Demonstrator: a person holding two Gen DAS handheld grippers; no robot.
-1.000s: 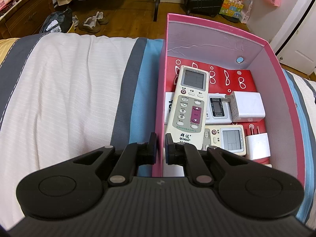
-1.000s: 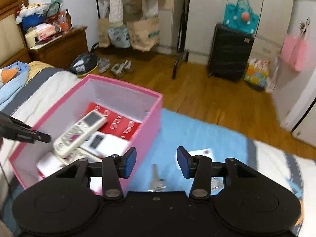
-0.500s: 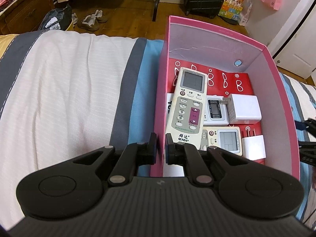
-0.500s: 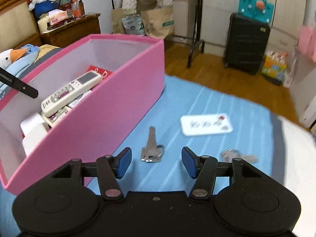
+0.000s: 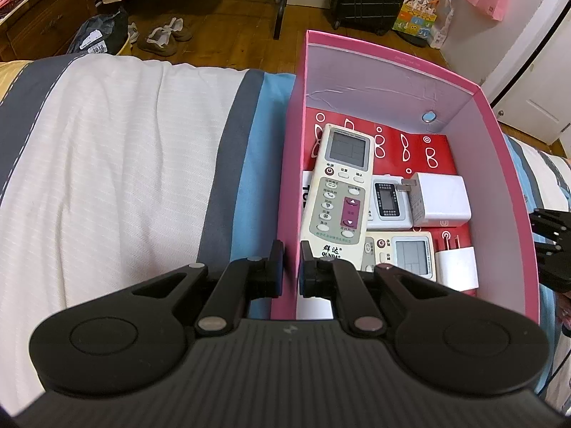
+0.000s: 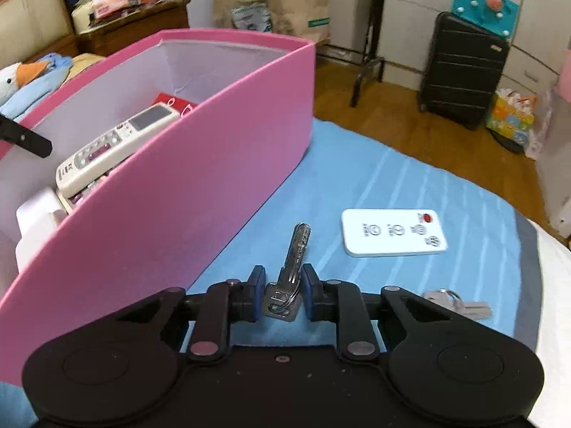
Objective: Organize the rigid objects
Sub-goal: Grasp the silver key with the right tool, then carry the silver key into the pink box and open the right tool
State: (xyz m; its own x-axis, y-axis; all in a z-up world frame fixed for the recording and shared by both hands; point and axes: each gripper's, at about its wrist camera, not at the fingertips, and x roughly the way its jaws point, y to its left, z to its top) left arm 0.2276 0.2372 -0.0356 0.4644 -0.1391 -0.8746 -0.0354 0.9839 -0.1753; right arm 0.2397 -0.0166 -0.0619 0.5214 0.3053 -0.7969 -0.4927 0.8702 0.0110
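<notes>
Left wrist view: the left hand-held gripper [image 5: 291, 267] is clamped on the near wall of the pink box [image 5: 385, 62], one finger outside, one inside. My guess is it's just pinning the box so it doesn't slide on the soft bed [image 5: 107, 164] while stuff gets dropped in. Just past the inner finger sits a big remote [image 5: 339, 192], with two smaller remotes [image 5: 410, 253] and two white chargers [image 5: 440, 201] off to its right. Box is getting crowded, so free floor is mostly at the far end.

Right wrist view: the right hand-held gripper [image 6: 283, 294] is down on the blue blanket [image 6: 410, 185] with its jaws having just closed in narrow around the head of a key [image 6: 285, 285]. The pads sit right beside the head on both sides, though I can't tell if they're actually pressing yet. The blade points straight ahead. Ahead and right of it lies a flat white remote [image 6: 392, 232]; close on the right is a second bunch of keys [image 6: 460, 305]. The box wall rises directly left of it, so I reckon the key has to be lifted over that rim.
</notes>
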